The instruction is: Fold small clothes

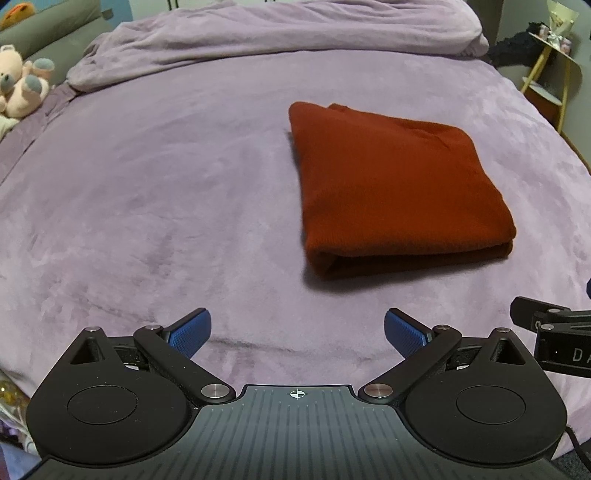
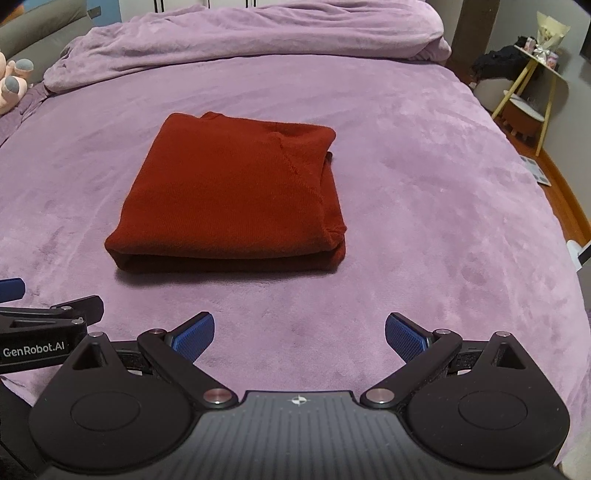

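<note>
Blue rubbery pads are the first thing you see at the bottom of both views, sitting on black linkages. The left hand-held gripper (image 1: 297,334) has its jaws spread wide with nothing between them, hanging over bare purple bedspread (image 1: 147,221). Same deal for the right hand-held gripper (image 2: 300,335): jaws wide apart, empty, over the bed cover. Each one pokes into the other's view too, the right one at the right edge of the left wrist view, the left one at the lower left edge of the right wrist view, so they sit side by side.

A bit further up, the dark red sweater (image 1: 395,188) lies on the bedspread folded into a neat chunky rectangle, right of centre in the left view and left of centre in the right view (image 2: 232,195). It's well clear of both grippers, with the fold edge facing the cameras.

Past that, a bunched-up purple duvet (image 2: 240,33) runs across the top. A pink plush toy (image 1: 20,83) sits at the upper left, and a yellow-legged side table (image 2: 532,85) stands at the upper right.
</note>
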Available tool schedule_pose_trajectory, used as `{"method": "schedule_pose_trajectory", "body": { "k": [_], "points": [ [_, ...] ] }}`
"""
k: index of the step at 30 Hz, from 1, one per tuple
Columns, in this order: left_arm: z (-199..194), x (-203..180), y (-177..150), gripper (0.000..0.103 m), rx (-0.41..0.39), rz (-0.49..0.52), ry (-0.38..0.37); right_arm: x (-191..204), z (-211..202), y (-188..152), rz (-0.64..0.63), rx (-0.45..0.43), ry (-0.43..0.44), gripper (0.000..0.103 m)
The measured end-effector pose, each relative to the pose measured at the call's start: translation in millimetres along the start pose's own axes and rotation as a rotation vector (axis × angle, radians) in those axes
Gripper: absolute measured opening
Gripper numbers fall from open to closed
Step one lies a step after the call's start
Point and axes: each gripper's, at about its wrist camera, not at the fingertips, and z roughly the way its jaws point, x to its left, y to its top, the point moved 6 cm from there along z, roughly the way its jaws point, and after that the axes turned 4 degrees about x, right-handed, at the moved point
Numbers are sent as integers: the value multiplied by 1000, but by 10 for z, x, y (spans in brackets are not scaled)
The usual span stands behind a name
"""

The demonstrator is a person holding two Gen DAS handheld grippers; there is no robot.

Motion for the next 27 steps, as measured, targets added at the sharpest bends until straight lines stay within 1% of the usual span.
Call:
{"method": "schedule_pose_trajectory", "body": {
  "k": [27],
  "points": [
    [20, -11, 6, 103, 17, -1, 16, 3, 35, -9, 24, 14, 31, 99]
  ]
}}
